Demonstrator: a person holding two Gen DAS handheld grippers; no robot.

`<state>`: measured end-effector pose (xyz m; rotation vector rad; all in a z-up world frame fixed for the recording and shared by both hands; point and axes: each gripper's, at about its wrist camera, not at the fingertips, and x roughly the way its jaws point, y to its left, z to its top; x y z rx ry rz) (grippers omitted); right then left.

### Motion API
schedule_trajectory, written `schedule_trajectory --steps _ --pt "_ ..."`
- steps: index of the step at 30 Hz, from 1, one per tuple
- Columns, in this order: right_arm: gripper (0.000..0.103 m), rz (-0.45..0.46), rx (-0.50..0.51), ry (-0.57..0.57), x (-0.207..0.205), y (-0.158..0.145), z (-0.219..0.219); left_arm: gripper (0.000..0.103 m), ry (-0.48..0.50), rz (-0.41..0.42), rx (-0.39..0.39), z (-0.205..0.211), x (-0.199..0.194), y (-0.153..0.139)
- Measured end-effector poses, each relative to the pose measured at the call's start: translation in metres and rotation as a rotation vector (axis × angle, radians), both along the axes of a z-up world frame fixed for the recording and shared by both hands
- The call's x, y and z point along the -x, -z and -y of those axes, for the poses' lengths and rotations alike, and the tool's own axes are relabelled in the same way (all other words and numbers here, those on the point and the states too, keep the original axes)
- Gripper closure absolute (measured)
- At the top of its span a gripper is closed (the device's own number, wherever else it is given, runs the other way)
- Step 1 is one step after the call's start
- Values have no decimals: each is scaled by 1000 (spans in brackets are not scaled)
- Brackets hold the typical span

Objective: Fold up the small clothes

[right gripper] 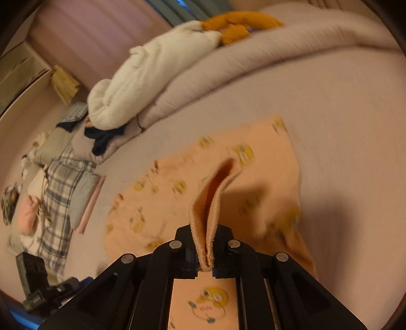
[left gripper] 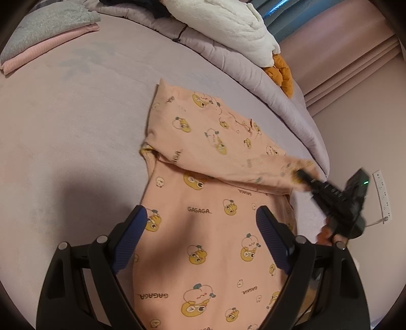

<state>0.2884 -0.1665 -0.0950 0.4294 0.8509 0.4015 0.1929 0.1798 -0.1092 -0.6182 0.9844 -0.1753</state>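
Note:
A peach child's garment (left gripper: pixel 210 223) printed with yellow cartoon ducks lies on the lilac bed sheet (left gripper: pixel 76 132). Its upper part is folded over toward the right. My left gripper (left gripper: pixel 203 223) is open just above the garment's middle and holds nothing. My right gripper (left gripper: pixel 304 177) shows at the right of the left wrist view, pinching the corner of the folded part. In the right wrist view my right gripper (right gripper: pixel 205 253) is shut on the garment's doubled hem (right gripper: pixel 213 203), lifted off the bed. The view is blurred by motion.
A grey quilt (left gripper: pixel 228 53) with a white plush (left gripper: pixel 228 22) and an orange toy (left gripper: pixel 279 71) lies along the bed's far edge. Folded grey and pink clothes (left gripper: pixel 50 33) sit at the far left. A plaid cloth (right gripper: pixel 61 182) and other clothes lie on the left in the right wrist view.

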Motion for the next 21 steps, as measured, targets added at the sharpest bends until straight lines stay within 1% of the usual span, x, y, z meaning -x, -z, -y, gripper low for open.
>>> schedule_trajectory --steps 3,5,7,8,9,10,11,12,14,16,17,18,19,21 --pt "95 97 11 -8 -1 -19 3 16 -21 -5 -1 -5 -1 2" --pt "94 98 11 12 -4 -16 11 16 -30 -12 0 -9 -3 3" --pt "94 49 -11 34 -12 4 22 16 -34 -17 -6 -10 -6 5" --pt "94 1 -5 42 -18 20 26 16 -34 -20 -12 -10 -9 4" --pt "94 -25 35 68 -22 30 27 16 -33 -21 -16 -9 -12 4" --pt "94 -36 52 85 -24 37 31 16 -28 -18 -19 -8 -15 3" --pt "94 -50 35 93 -26 43 36 16 -22 -15 -26 -6 -19 1" --pt "94 -80 -8 106 -29 52 45 15 -15 -12 -35 -4 -23 -1" --pt "92 -95 -36 121 -30 58 52 16 -6 -7 -44 -2 -32 -3" --pt "89 -129 -37 103 -32 62 55 16 6 -1 -48 1 -43 -5" --pt "89 -129 -32 95 -33 59 56 16 10 6 -53 2 -50 -7" --pt "88 -115 -11 105 -31 53 59 16 13 11 -58 4 -55 -9" --pt "85 -84 50 149 -28 44 64 16 20 21 -63 5 -62 -12" --pt "84 -36 156 226 -18 27 71 16 35 42 -77 10 -75 -16"
